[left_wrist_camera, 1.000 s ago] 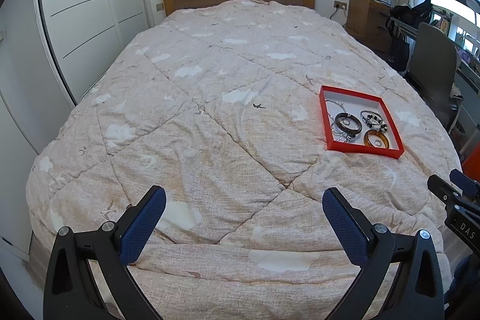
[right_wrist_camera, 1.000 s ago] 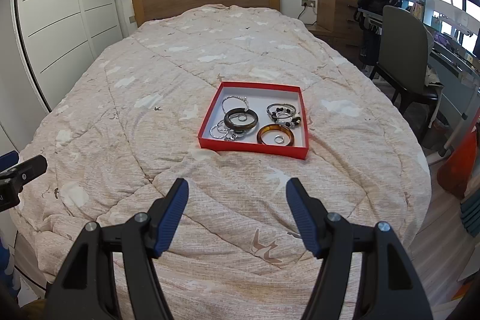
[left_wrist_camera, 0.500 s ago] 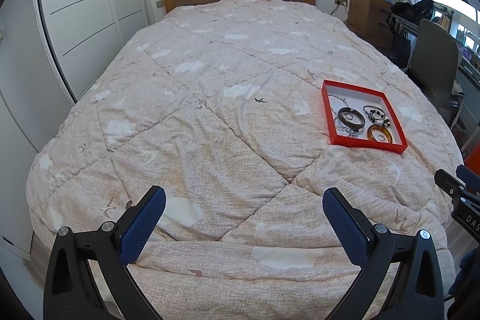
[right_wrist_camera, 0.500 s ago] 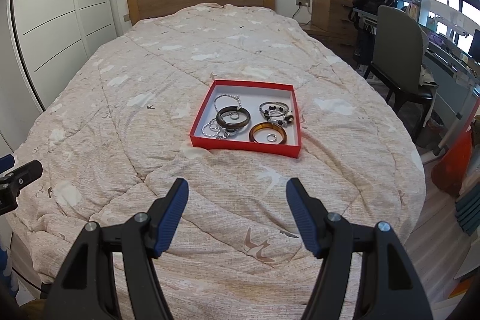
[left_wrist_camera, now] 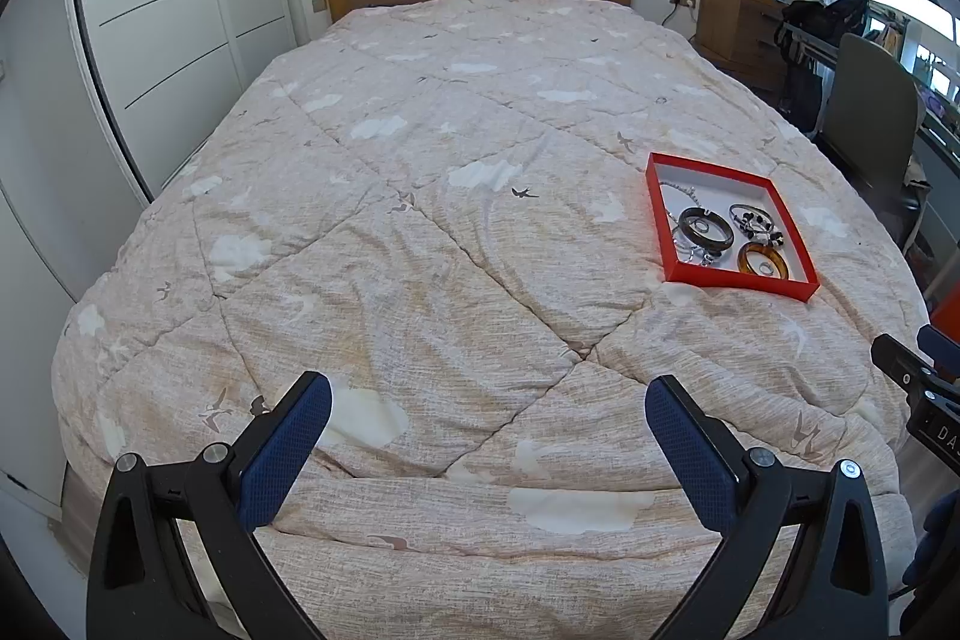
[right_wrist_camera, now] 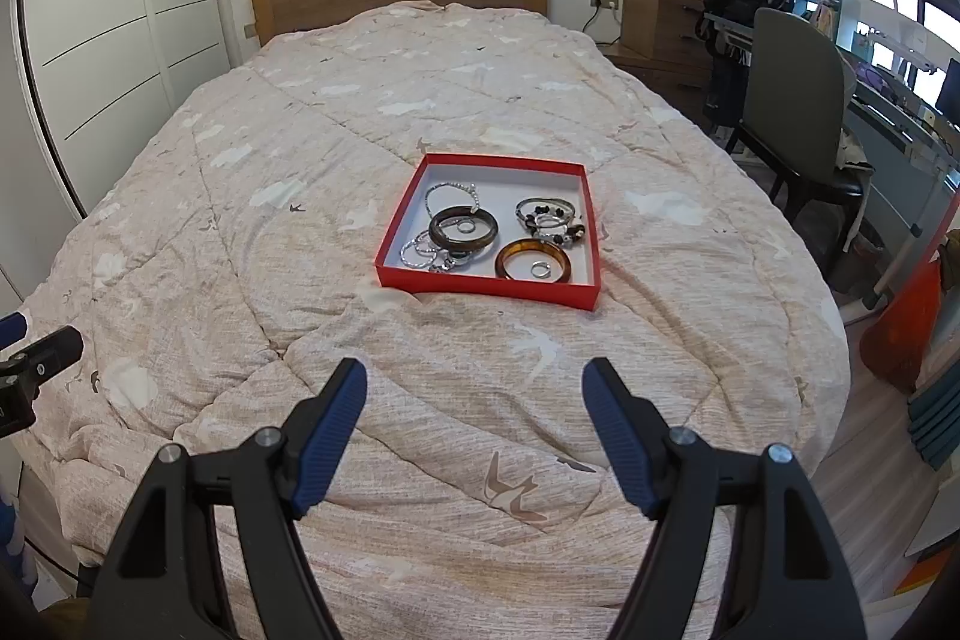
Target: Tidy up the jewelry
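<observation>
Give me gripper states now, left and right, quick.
Left gripper: open, holding nothing, over the beige quilted bedspread.
Right gripper: open, holding nothing, short of the red square jewelry tray.

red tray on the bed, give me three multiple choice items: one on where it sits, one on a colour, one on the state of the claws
1. Where does the red tray sit?
A. on the quilt
B. on the desk chair
C. on the floor

2. What colour is the bangle at the tray's near right corner?
A. green
B. amber
C. white

3. How do the right claw and the left claw stand?
A. both shut on bracelets
B. one open, one shut
C. both open and empty

Answers:
1 A, quilt fabric surrounds the tray.
2 B, it shows orange-brown against the white tray floor.
3 C, each view shows wide-spread fingers with only quilt between.
</observation>
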Demonstrator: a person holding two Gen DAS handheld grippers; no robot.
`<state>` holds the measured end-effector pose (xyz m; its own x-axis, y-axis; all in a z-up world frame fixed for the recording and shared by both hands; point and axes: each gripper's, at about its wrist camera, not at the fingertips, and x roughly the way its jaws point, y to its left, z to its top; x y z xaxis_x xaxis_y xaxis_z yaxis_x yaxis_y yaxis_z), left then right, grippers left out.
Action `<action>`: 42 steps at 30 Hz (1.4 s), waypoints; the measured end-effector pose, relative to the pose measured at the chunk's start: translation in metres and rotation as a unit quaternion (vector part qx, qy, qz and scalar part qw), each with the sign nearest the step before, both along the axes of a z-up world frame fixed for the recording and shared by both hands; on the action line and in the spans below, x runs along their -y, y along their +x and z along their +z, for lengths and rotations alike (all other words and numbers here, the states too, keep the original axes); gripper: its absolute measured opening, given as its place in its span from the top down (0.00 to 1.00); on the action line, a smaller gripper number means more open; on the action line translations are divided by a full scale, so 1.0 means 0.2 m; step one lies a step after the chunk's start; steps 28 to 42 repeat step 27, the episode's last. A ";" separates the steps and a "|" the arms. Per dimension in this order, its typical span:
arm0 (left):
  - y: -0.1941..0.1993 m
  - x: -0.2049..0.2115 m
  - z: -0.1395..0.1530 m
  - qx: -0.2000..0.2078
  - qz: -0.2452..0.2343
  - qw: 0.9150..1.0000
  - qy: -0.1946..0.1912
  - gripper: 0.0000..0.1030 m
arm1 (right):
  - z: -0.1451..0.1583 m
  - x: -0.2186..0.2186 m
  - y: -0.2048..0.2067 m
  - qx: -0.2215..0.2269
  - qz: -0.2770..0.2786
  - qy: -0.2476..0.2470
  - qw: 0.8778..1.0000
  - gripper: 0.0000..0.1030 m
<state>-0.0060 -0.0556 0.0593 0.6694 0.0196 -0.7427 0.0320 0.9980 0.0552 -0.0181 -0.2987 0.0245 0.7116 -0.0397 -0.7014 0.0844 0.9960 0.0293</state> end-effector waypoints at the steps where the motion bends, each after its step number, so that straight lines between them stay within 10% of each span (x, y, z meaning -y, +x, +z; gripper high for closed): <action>1: 0.00 0.00 0.00 0.000 0.000 1.000 0.000 0.00 | 0.00 -0.01 0.00 0.000 0.000 0.000 1.000 0.29; 42: 0.03 0.00 -0.07 -0.018 -0.001 1.000 0.004 0.00 | -0.05 -0.01 0.02 -0.011 0.000 -0.001 1.000 0.29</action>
